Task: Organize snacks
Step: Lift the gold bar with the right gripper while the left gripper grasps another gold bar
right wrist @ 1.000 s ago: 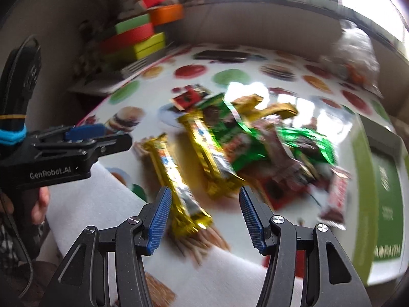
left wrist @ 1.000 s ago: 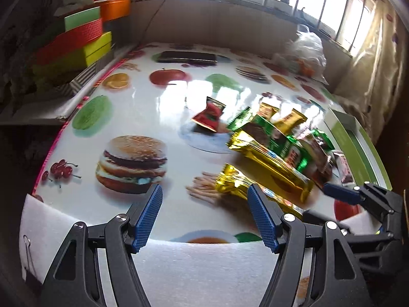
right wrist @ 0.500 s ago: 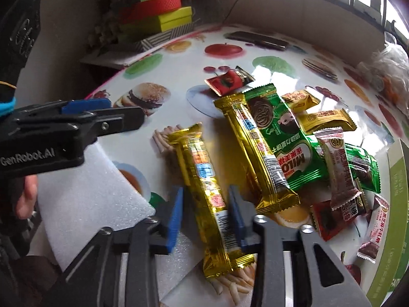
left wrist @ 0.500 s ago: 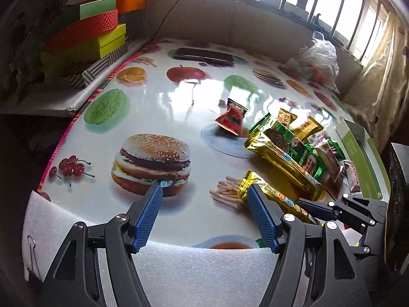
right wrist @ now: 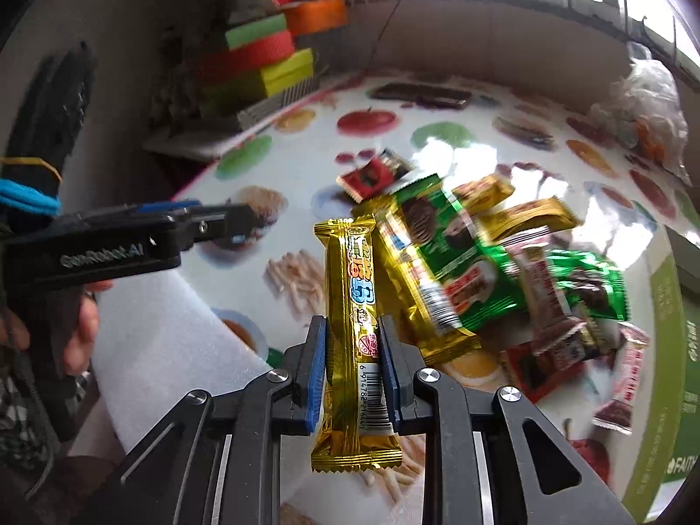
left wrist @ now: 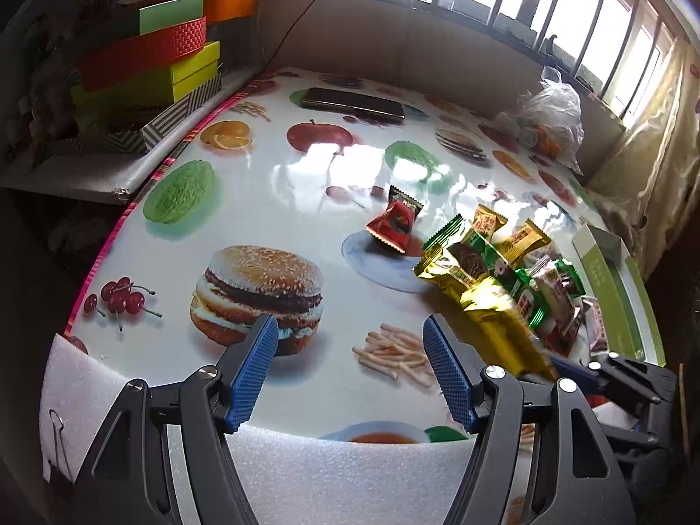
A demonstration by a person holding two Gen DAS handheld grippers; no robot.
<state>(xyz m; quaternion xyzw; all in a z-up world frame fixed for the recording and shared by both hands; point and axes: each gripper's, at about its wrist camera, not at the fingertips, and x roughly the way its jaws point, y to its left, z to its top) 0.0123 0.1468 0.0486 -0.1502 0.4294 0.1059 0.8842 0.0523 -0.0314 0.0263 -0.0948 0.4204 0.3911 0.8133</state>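
My right gripper point(right wrist: 351, 321) has its jaws closing on a long gold snack bar point(right wrist: 350, 262), with the blue pads pressing both of its sides. The bar hangs a little above the table, blurred in the left wrist view point(left wrist: 503, 328). Behind it lies a pile of snacks: a second gold bar point(right wrist: 407, 288), a green packet point(right wrist: 459, 271), small gold and brown packets, and a red packet point(left wrist: 393, 227) apart to the left. My left gripper point(left wrist: 348, 323) stands open and empty over the printed burger, left of the pile.
A green and white box point(left wrist: 612, 280) lies at the table's right edge. Stacked coloured boxes point(left wrist: 148, 70) stand at the far left, with a dark flat case point(left wrist: 354, 103) and a plastic bag point(left wrist: 551, 118) at the back. White foam point(left wrist: 306, 472) covers the near edge.
My right gripper went from wide open to closed around the gold bar, and the bar rose off the table. My left gripper stayed open in much the same place.
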